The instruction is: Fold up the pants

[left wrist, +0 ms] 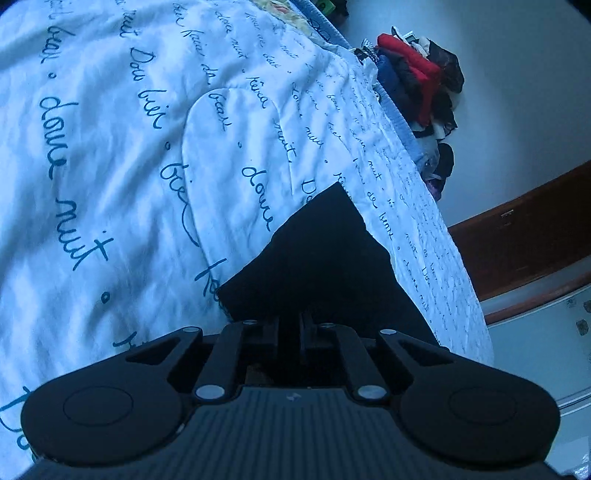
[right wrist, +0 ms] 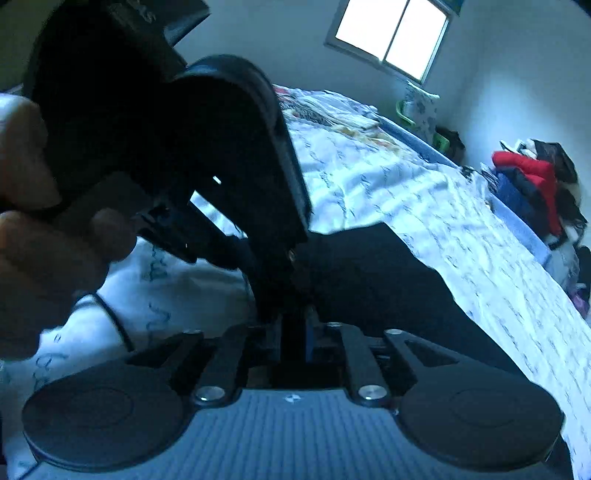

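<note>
The black pants (left wrist: 321, 258) lie on a white bedspread with blue script (left wrist: 110, 147), near the bed's right edge. My left gripper (left wrist: 290, 325) is shut on the pants' near edge, with the cloth running forward from its closed fingers. In the right wrist view the pants (right wrist: 369, 273) spread ahead of my right gripper (right wrist: 295, 332), which is shut on the black cloth. The left gripper's body (right wrist: 207, 158) and the hand holding it (right wrist: 44, 236) fill the upper left of that view, close beside the right gripper.
A pile of red, blue and dark clothes (left wrist: 417, 81) sits beyond the bed's right edge, also in the right wrist view (right wrist: 535, 184). A brown wooden board (left wrist: 524, 243) runs along the floor at right. A window (right wrist: 395, 33) is in the far wall.
</note>
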A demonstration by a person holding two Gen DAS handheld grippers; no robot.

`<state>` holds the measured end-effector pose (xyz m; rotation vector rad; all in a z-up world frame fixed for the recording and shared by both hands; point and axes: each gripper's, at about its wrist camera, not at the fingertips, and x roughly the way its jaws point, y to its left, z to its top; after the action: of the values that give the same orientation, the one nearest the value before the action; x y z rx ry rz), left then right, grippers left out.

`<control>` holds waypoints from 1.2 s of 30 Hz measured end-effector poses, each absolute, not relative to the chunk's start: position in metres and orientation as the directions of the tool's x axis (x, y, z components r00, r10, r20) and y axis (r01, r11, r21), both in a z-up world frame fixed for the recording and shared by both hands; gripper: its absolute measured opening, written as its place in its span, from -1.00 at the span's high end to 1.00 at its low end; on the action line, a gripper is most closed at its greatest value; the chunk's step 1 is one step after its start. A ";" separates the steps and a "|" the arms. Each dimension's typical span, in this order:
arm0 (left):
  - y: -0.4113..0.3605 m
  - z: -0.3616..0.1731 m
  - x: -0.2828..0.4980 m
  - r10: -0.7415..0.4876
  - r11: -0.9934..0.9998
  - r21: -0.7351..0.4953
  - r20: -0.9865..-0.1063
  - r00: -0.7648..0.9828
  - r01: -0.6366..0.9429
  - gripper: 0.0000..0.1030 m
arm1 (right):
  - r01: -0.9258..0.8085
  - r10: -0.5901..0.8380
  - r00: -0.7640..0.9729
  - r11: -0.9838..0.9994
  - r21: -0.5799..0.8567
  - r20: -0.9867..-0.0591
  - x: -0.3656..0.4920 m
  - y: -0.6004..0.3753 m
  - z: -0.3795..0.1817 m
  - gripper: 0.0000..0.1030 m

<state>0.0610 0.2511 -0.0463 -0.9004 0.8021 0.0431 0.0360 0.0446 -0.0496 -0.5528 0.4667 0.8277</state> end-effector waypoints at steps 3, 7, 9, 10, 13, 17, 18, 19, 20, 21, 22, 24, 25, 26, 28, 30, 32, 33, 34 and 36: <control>0.253 -0.045 0.065 -0.297 0.651 -0.677 -0.643 0.706 -0.343 0.65 | -0.764 0.539 0.631 0.557 -0.326 -0.557 0.020 0.031 -0.046 0.21; 0.257 -0.039 0.061 -0.305 0.645 -0.687 -0.634 0.711 -0.335 0.37 | -0.732 0.474 0.677 0.505 -0.456 -0.563 0.007 0.029 -0.057 0.21; 0.258 -0.037 0.058 -0.302 0.648 -0.685 -0.632 0.713 -0.332 0.19 | -0.726 0.457 0.686 0.473 -0.499 -0.565 0.005 0.031 -0.065 0.21; 0.259 -0.035 0.055 -0.298 0.646 -0.685 -0.632 0.715 -0.337 0.11 | -0.723 0.457 0.690 0.465 -0.511 -0.561 0.005 0.033 -0.067 0.21; 0.262 -0.035 0.048 -0.301 0.635 -0.693 -0.629 0.717 -0.342 -0.12 | -0.690 0.443 0.723 0.421 -0.589 -0.530 0.007 0.048 -0.071 0.21; 0.269 -0.047 0.046 -0.371 0.547 -0.761 -0.594 0.714 -0.349 -0.12 | -0.642 0.455 0.752 0.340 -0.687 -0.478 0.008 0.070 -0.089 0.31; 0.269 -0.051 0.048 -0.395 0.530 -0.773 -0.589 0.705 -0.349 -0.12 | -0.635 0.463 0.752 0.319 -0.704 -0.468 0.011 0.075 -0.091 0.36; 0.269 -0.053 0.048 -0.411 0.517 -0.782 -0.583 0.700 -0.348 -0.13 | -0.633 0.467 0.751 0.306 -0.711 -0.468 0.014 0.079 -0.092 0.47; 0.268 -0.054 0.049 -0.423 0.511 -0.788 -0.577 0.698 -0.342 -0.15 | -0.632 0.467 0.751 0.304 -0.713 -0.467 0.017 0.082 -0.093 0.59; 0.267 -0.055 0.050 -0.429 0.508 -0.792 -0.573 0.698 -0.338 -0.18 | -0.635 0.470 0.749 0.312 -0.707 -0.466 0.021 0.083 -0.093 0.63; 0.266 -0.055 0.052 -0.429 0.504 -0.796 -0.569 0.702 -0.337 -0.20 | -0.643 0.476 0.746 0.333 -0.690 -0.466 0.024 0.081 -0.090 0.68; 0.264 -0.057 0.056 -0.427 0.493 -0.807 -0.551 0.717 -0.326 -0.22 | -0.688 0.509 0.718 0.415 -0.596 -0.474 0.030 0.073 -0.077 0.75; 0.264 -0.059 0.060 -0.425 0.482 -0.812 -0.544 0.723 -0.328 -0.22 | -0.710 0.526 0.701 0.455 -0.538 -0.482 0.035 0.068 -0.069 0.75; 0.263 -0.061 0.066 -0.430 0.463 -0.822 -0.536 0.727 -0.332 -0.22 | -0.737 0.550 0.676 0.496 -0.459 -0.491 0.041 0.062 -0.059 0.75; 0.260 -0.065 0.076 -0.452 0.425 -0.848 -0.502 0.737 -0.316 -0.22 | -0.769 0.591 0.634 0.547 -0.330 -0.498 0.048 0.050 -0.045 0.75; 0.254 -0.069 0.090 -0.469 0.410 -0.856 -0.493 0.733 -0.314 -0.32 | -0.797 0.627 0.579 0.568 -0.203 -0.521 0.060 0.042 -0.038 0.73; 0.250 -0.070 0.100 -0.470 0.422 -0.853 -0.496 0.731 -0.307 -0.32 | -0.814 0.635 0.532 0.565 -0.133 -0.559 0.068 0.037 -0.036 0.72; 0.249 -0.070 0.102 -0.465 0.429 -0.849 -0.501 0.730 -0.309 -0.32 | -0.825 0.648 0.508 0.555 -0.105 -0.567 0.069 0.032 -0.034 0.72; 0.249 -0.069 0.105 -0.466 0.435 -0.848 -0.499 0.731 -0.302 -0.32 | -0.836 0.661 0.481 0.544 -0.074 -0.576 0.071 0.026 -0.029 0.72; 0.249 -0.069 0.108 -0.459 0.453 -0.842 -0.501 0.733 -0.292 -0.30 | -0.833 0.695 0.465 0.553 -0.006 -0.549 0.073 0.006 -0.015 0.72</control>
<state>0.1083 0.2488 -0.0686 -1.1275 0.7824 -0.1176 0.0734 0.0063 -0.0149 -0.2918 0.5300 0.9546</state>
